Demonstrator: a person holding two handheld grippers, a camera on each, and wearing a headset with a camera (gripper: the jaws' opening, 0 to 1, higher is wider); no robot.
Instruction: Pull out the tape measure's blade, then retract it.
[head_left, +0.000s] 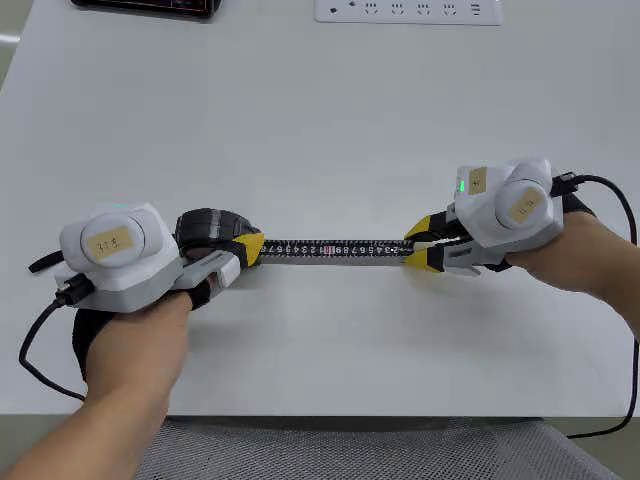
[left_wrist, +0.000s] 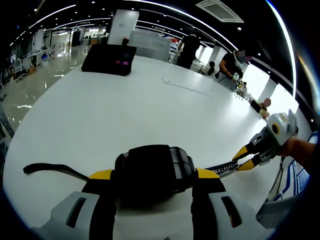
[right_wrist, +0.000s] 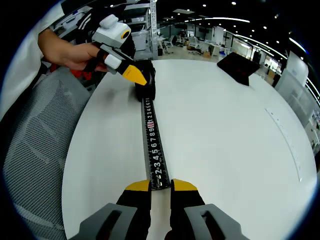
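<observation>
left gripper (head_left: 240, 256) sits at the left of the white table (head_left: 320, 130), jaws clamped on the black tape measure case (head_left: 210, 230), one yellow tip on each side of it. in the left gripper view the case (left_wrist: 152, 167) fills the gap between the left gripper's (left_wrist: 155, 175) own jaws, and a black strap (left_wrist: 50, 169) trails from the case across the table.

right gripper (head_left: 415, 246) is well apart from the left one, at the right of the table. its jaws are pressed together on the free end of the blade (head_left: 330, 247). in the right gripper view the right gripper's (right_wrist: 161, 186) yellow tips pinch the blade (right_wrist: 152, 145) at its low numbers.

the blade is pulled out and runs nearly straight between the two grippers, just above the table, printed scale facing up. the far end enters the case (right_wrist: 149, 85), held by the left gripper (right_wrist: 140, 80). the left gripper view shows the blade (left_wrist: 223, 169) leading off right to the right gripper (left_wrist: 243, 159).

a hand holds each gripper: left hand (head_left: 130, 340), right hand (head_left: 570, 250). black cables (head_left: 30, 350) hang off both.

at the far table edge: a white power strip (head_left: 408, 10) and a dark flat device (head_left: 145, 5). a grey mesh chair (head_left: 350, 450) stands below the near edge.
</observation>
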